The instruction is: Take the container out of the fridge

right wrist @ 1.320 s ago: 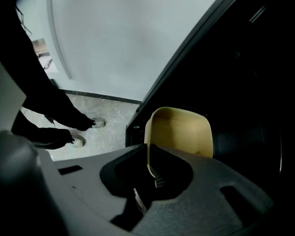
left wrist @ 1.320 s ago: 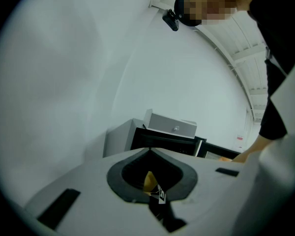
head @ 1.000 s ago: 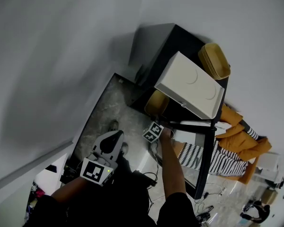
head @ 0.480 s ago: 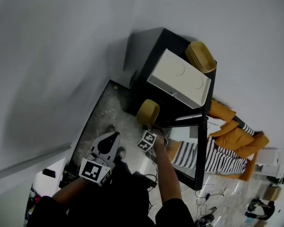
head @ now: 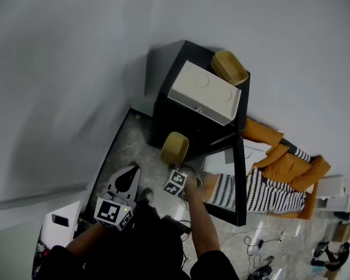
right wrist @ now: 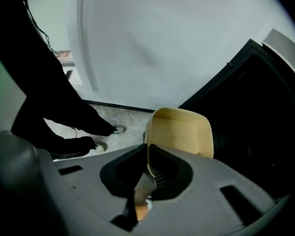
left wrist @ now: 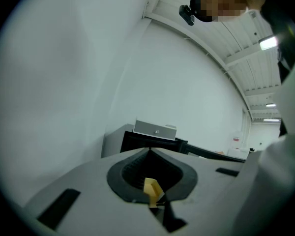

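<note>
In the head view, the black fridge [head: 184, 118] stands against the wall with its door [head: 239, 179] swung wide. A white box [head: 204, 98] and a stack of trays [head: 229, 67] sit on top of it. The right gripper [head: 176, 165] holds the container [head: 175, 147] in front of the fridge opening, clear of the shelves and over the floor [head: 128, 144], so the removal looks nearly done. The left gripper [head: 132, 174] hangs low beside it, apart from everything, probably kept aside as the spare hand. In the left gripper view, the left gripper [left wrist: 150, 154] has its jaws pressed together with nothing between them, and it points towards the fridge [left wrist: 137, 142] some way off. In the right gripper view, the right gripper [right wrist: 148, 161] pinches the container [right wrist: 182, 132] by one side wall. The hollow of the container faces the camera, a grip that suits a thin rim. The dark fridge [right wrist: 255, 107] interior lies to the right.
</note>
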`<state>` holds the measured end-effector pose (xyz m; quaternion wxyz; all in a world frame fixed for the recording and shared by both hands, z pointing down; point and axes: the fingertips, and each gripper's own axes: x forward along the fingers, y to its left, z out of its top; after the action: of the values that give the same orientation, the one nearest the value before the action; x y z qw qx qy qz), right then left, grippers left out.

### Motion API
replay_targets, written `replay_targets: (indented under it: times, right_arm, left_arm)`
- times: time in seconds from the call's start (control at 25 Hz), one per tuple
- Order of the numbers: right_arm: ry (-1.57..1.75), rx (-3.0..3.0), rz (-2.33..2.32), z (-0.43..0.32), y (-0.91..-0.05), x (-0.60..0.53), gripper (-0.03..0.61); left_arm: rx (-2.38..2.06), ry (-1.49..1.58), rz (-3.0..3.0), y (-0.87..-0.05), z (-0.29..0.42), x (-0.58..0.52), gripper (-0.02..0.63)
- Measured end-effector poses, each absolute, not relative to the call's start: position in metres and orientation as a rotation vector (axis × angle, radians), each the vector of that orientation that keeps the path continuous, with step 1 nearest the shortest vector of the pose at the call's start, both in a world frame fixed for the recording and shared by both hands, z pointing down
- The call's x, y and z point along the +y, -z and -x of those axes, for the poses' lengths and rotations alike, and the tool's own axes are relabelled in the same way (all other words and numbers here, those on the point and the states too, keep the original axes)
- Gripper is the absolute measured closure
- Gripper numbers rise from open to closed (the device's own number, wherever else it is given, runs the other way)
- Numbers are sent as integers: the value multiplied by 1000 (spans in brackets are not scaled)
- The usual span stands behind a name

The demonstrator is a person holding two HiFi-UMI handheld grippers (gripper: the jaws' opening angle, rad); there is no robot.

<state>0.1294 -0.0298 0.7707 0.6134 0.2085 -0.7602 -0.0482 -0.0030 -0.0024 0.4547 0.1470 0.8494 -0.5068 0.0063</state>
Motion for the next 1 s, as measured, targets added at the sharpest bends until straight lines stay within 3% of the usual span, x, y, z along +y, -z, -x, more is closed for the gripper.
replay_targets:
  times: [1.0]
  right_arm:
    - [23,-1780,-494,-123,-680,5,566]
  left_arm:
    - [-1421,-12,-2498,-454,20,-37,609]
